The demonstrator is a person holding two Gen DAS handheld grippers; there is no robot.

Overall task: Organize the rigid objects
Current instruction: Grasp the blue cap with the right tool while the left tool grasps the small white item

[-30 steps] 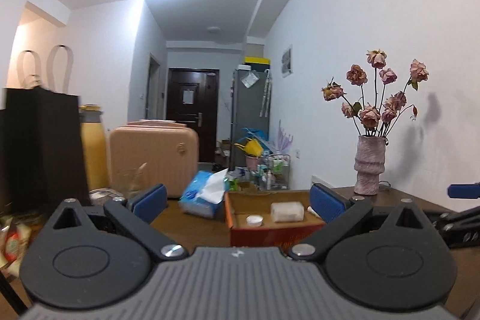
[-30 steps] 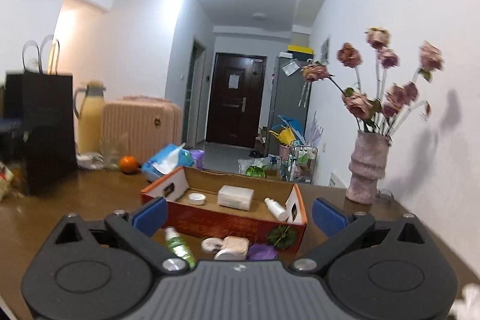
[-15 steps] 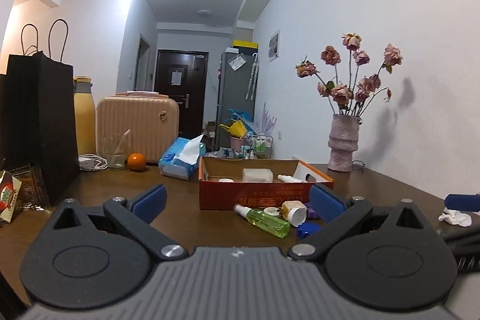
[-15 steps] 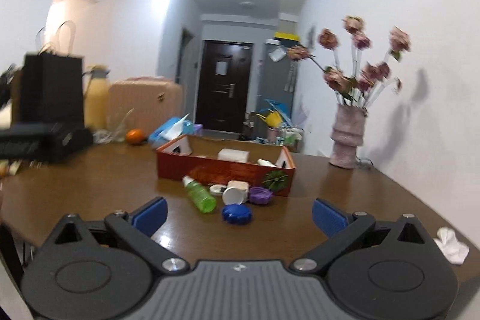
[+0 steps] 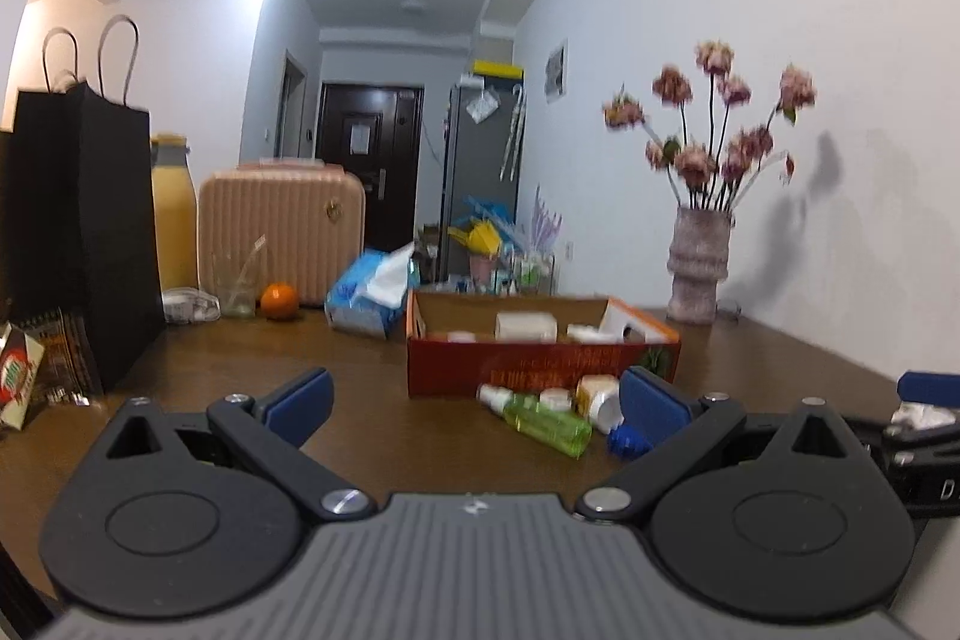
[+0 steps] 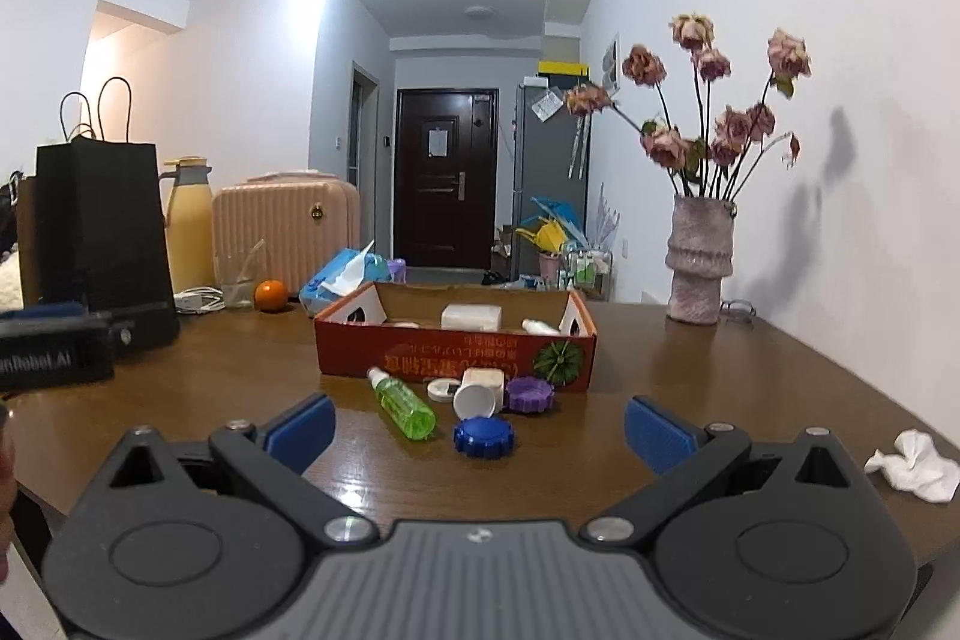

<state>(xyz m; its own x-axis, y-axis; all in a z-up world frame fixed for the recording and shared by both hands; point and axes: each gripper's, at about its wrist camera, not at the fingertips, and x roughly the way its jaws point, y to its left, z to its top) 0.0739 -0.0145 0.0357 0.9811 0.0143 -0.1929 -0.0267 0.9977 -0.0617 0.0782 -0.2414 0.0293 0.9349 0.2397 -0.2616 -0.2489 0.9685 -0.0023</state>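
Loose items: On the brown table [image 6: 690, 388] we see a green bottle [image 6: 403, 407] lying on its side, a white jar [image 6: 478, 391] tipped over, a purple lid [image 6: 528, 394] and a blue lid [image 6: 483, 437], clustered just in front of the red cardboard box [image 6: 456, 349].
Box: Open-topped, mid-table, a white block [image 6: 471, 317] and a small white bottle [image 6: 540, 327] inside.
Right gripper [image 6: 479, 430]: We hold it low near the table's near edge, jaws spread wide around nothing, the blue lid between the blue pads.
Left gripper [image 5: 474, 403]: Jaws likewise wide and empty, left of the cluster.
Open room: Bare wood lies left, right and in front of the box.
Obstacles: A black paper bag [image 6: 102, 226], yellow flask [image 6: 189, 232], ribbed pink case [image 6: 288, 232], orange [image 6: 270, 293] and tissue pack [image 6: 342, 277] line the far left; a ridged vase [image 6: 699, 259] of dried roses stands far right; a crumpled tissue [image 6: 915, 466] lies near right.
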